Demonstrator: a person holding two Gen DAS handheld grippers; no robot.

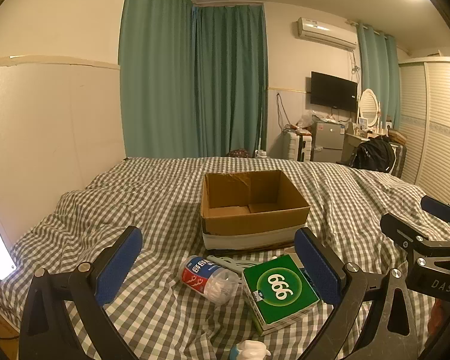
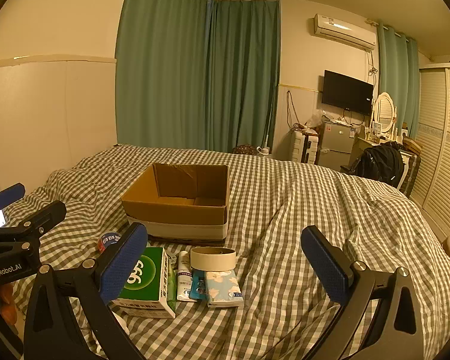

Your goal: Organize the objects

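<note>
Left wrist view: left gripper (image 1: 219,265) spread wide, holding nothing, hovering over clutter on checked bedspread (image 1: 141,195) near bed's near edge. One open cardboard box (image 1: 252,222) mid-bed, seemingly empty. In front of it: one cotton-swab jar (image 1: 208,279) on its side, one green 999 medicine box (image 1: 280,291) just beside.

Right wrist view: right gripper (image 2: 225,265) also spread, empty. One masking tape roll (image 2: 213,258), one white tube (image 2: 184,279), one tissue pack (image 2: 223,288).

Judgement: packing not begun; next move calls for closing on one item, carrying it to box.
</note>
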